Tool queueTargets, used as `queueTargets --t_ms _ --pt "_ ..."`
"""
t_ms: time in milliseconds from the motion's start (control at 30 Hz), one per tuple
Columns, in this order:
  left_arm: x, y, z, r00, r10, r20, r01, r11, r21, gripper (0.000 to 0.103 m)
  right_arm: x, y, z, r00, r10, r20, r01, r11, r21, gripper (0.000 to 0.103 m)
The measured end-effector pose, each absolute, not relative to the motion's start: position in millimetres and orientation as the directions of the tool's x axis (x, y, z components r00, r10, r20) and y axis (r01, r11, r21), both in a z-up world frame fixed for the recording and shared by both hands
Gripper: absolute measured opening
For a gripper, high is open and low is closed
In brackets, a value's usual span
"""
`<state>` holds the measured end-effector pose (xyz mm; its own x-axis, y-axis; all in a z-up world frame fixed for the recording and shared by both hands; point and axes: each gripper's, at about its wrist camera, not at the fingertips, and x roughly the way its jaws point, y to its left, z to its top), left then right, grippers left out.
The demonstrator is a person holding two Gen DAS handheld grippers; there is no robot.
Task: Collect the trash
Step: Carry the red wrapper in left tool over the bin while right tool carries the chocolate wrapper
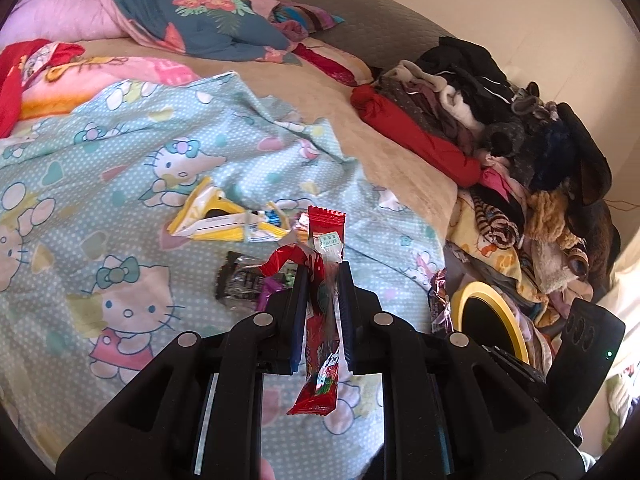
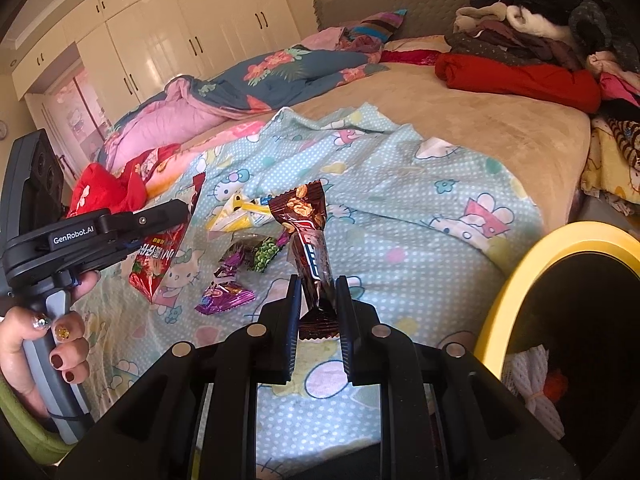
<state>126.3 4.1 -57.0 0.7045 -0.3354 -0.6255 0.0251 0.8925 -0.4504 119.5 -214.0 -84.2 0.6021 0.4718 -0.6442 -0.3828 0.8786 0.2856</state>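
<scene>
My left gripper [image 1: 323,270] is shut on a red snack wrapper [image 1: 320,336], held above the Hello Kitty sheet; it also shows in the right wrist view [image 2: 160,258]. My right gripper [image 2: 317,284] is shut on a brown chocolate wrapper [image 2: 308,240], held above the sheet. On the sheet lie a yellow-white wrapper [image 1: 224,216] [image 2: 236,214], a black-green pea wrapper [image 2: 256,254] [image 1: 240,280] and a purple wrapper [image 2: 224,294]. A yellow-rimmed bin [image 2: 516,280] stands at the bed's right edge, to the right of my right gripper; it also shows in the left wrist view [image 1: 516,320].
The light-blue Hello Kitty sheet [image 2: 420,184] lies over a beige bed [image 2: 480,120]. A pile of clothes [image 1: 520,140] lies along the right side. Folded quilts [image 1: 192,20] and a red cloth [image 2: 108,192] lie at the far side. White wardrobes [image 2: 180,32] stand behind.
</scene>
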Motion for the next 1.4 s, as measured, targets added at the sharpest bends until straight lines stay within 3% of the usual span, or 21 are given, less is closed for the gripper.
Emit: queueTargets --t_ms 1400 --pt "99.2 -89.8 -22.5 0.67 -0.485 -0.562 0.28 0.866 -0.413 0.01 94.1 -301.6 -65.6 0.711 0.412 -0.57 -0.243 0.904 0.351 0.017"
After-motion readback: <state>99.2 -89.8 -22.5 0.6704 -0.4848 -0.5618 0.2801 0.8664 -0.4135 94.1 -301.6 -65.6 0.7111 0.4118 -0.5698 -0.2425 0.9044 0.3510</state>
